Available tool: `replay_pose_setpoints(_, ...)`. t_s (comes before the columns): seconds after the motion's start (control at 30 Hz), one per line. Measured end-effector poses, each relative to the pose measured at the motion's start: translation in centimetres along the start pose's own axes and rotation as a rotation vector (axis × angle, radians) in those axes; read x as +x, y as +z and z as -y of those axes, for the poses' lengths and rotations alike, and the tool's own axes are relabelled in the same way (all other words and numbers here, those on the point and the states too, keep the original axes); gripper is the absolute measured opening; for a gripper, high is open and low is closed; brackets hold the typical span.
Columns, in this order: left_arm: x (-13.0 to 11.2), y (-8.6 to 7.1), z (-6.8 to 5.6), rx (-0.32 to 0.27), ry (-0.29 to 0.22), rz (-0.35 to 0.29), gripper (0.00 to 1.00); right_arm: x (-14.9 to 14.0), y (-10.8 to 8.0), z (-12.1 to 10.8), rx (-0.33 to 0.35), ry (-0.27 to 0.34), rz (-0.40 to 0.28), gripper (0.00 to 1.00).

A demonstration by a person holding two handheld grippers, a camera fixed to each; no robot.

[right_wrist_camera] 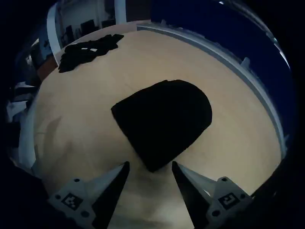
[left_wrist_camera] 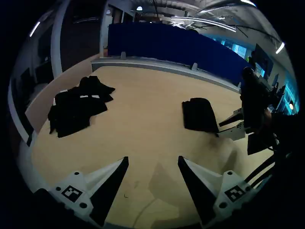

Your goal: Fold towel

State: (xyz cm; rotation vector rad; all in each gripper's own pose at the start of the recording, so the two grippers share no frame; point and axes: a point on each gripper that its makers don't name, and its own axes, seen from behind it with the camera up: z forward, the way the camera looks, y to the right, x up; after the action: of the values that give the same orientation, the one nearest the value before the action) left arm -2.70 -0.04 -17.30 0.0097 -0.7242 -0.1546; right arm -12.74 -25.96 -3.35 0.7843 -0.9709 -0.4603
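right gripper [right_wrist_camera: 150, 164] hangs wide, empty, just before the folded towel [right_wrist_camera: 164, 118]; left gripper [left_wrist_camera: 152, 158] gapes too; better pinch its near corner low.

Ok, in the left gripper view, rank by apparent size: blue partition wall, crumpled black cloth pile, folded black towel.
1. blue partition wall
2. crumpled black cloth pile
3. folded black towel
The wall stands farthest off, so real sizes stay unsure.

A pale wooden tabletop [left_wrist_camera: 152, 114] spreads before me, edged at its far side by a grey raised rim [left_wrist_camera: 160, 65]. Behind that stands a dark blue partition [left_wrist_camera: 171, 44]. Long strip lights [left_wrist_camera: 202, 21] glow on the ceiling above it, and the room is dim.
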Motion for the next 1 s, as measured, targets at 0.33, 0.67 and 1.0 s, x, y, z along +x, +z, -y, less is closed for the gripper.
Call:
replay_pose_setpoints(0.33,0.16,-0.14,0.07,-0.002,-0.004,-0.003,0.96,-0.44,0.62,0.01,0.003,0.021,-0.008,0.44)
replay_pose_setpoints(0.67,-0.02,0.01,0.10,-0.002,-0.005,-0.002,0.96,-0.48,0.96,-0.31,0.000,0.039,-0.018,0.11)
replay_pose_setpoints(1.0,0.00,0.12,0.13,-0.001,-0.008,-0.002,0.96,-0.21,0.86,-0.59,0.001,0.045,-0.030,0.04)
